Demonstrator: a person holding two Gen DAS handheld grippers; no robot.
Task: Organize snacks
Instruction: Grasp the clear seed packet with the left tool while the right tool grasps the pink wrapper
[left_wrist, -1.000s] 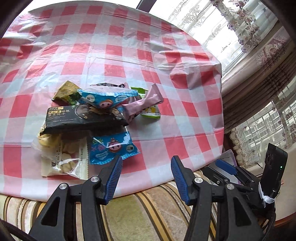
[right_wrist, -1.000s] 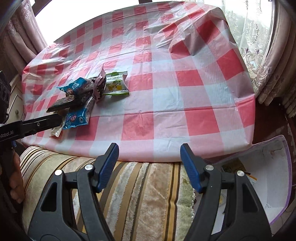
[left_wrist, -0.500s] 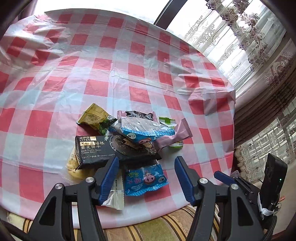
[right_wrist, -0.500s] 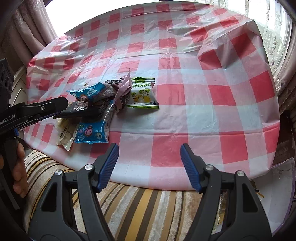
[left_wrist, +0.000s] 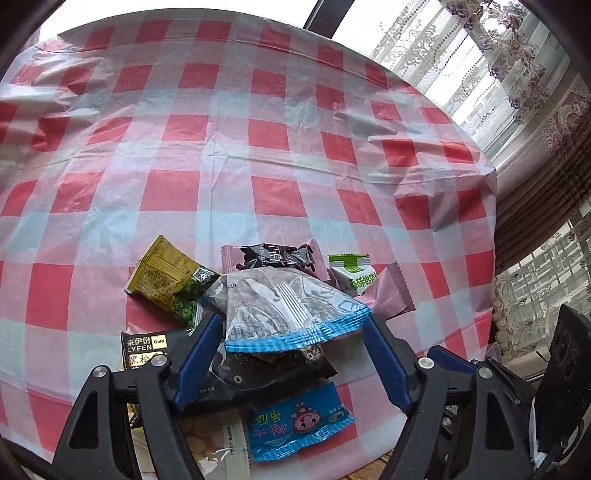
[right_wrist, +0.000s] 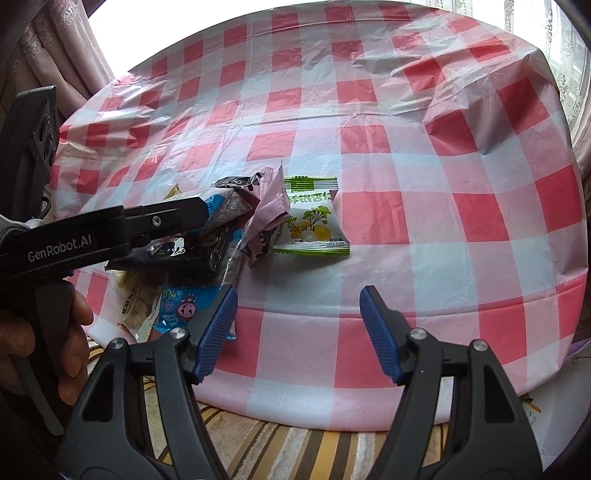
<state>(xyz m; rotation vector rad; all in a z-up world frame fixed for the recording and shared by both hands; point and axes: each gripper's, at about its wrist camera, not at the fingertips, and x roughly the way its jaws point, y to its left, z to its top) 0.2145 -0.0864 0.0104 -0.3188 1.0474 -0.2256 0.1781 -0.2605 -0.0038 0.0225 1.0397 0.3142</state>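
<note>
The snacks sit in a messy pile on the near left part of the surface (left_wrist: 280, 155), which wears a thin, crinkly red and white checked plastic cover. The left gripper (left_wrist: 293, 336) has its jaws opening around the top packet, a clear bag with a blue crimped edge (left_wrist: 291, 314); the bag lies between the blue ribbed pads but they do not seem to press on it. The right gripper (right_wrist: 298, 321) waits near the front edge with its jaws wide and nothing in them. Things could go wrong here. The bags are smooth and slippery and lie on top of each other, so a grab might catch two at once, like the long black packet (left_wrist: 236, 373) right under the clear bag. It might also drag the pile and push the flat blue packet with a pig face (left_wrist: 295, 424) off the near edge. A hard squeeze could crush the crumbly food inside. The cover is loose and could bunch up if the pads scrape it. The yellow-green packet (left_wrist: 168, 278) lies to the left, the pink wrapper (left_wrist: 388, 295) to the right, and the white and green puffy packet (right_wrist: 314, 221) lies flat at the right edge of the pile.
</note>
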